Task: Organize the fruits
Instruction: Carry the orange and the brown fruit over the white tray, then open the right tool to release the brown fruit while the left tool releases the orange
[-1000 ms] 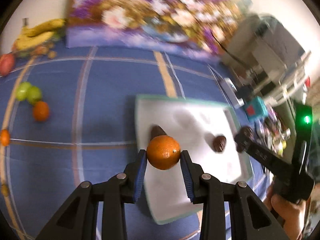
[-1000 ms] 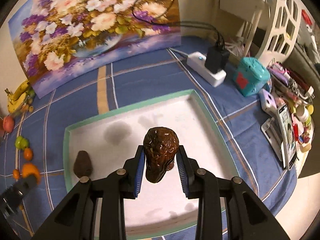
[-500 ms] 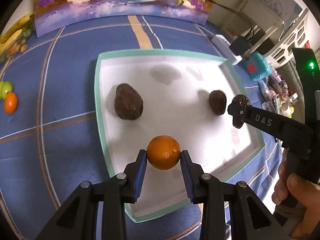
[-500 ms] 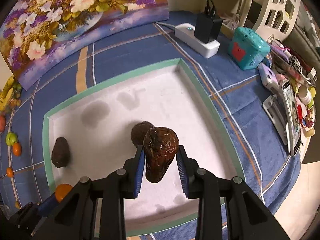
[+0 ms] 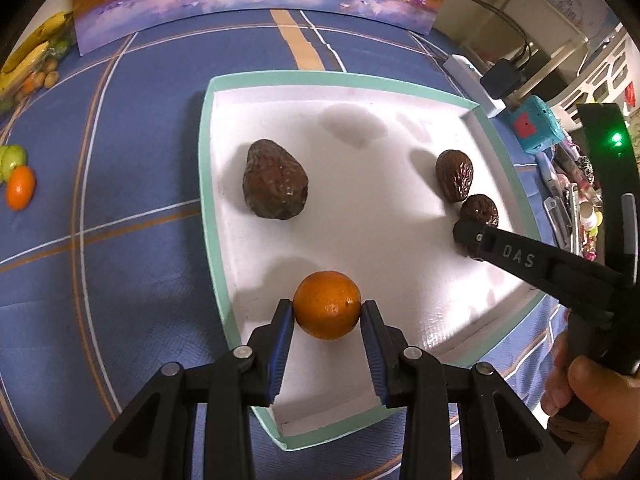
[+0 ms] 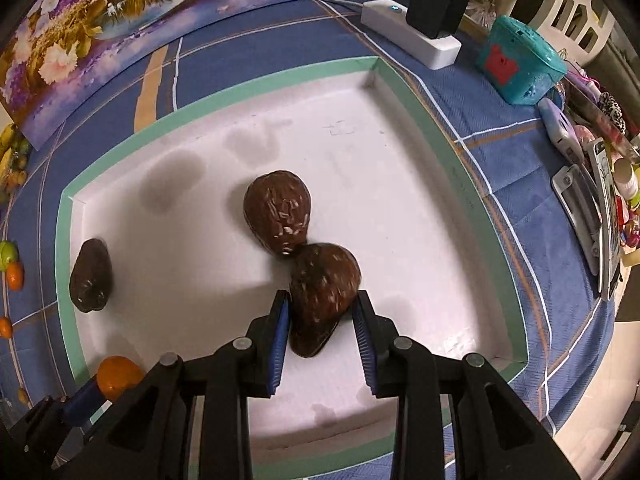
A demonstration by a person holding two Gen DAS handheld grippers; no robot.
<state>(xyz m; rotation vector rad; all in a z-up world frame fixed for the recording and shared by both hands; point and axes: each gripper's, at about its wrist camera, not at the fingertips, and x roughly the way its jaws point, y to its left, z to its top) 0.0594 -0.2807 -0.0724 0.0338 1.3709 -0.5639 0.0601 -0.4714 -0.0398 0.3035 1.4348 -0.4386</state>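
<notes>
My left gripper [image 5: 327, 312] is shut on an orange [image 5: 327, 305] low over the near left part of the white tray with a green rim [image 5: 208, 184]. My right gripper [image 6: 320, 312] is shut on a dark brown avocado [image 6: 322, 300], which sits low in the tray [image 6: 64, 248] and touches a second avocado [image 6: 278, 212]. A third avocado [image 6: 91, 276] lies at the tray's left side; it also shows in the left wrist view [image 5: 275, 186]. The right gripper [image 5: 472, 240] shows in the left wrist view at the tray's right side.
Loose fruit lies on the blue cloth left of the tray: a small orange [image 5: 19, 188], green fruit [image 5: 12, 158] and bananas [image 5: 36, 46]. A flower painting [image 6: 120, 12] stands behind. A power strip [image 6: 412, 34], a teal box [image 6: 520, 64] and clutter sit at the right.
Both grippers have come down into the tray. The right one has brought its avocado against the second avocado. The left one has lowered the orange toward the tray's near left part.
</notes>
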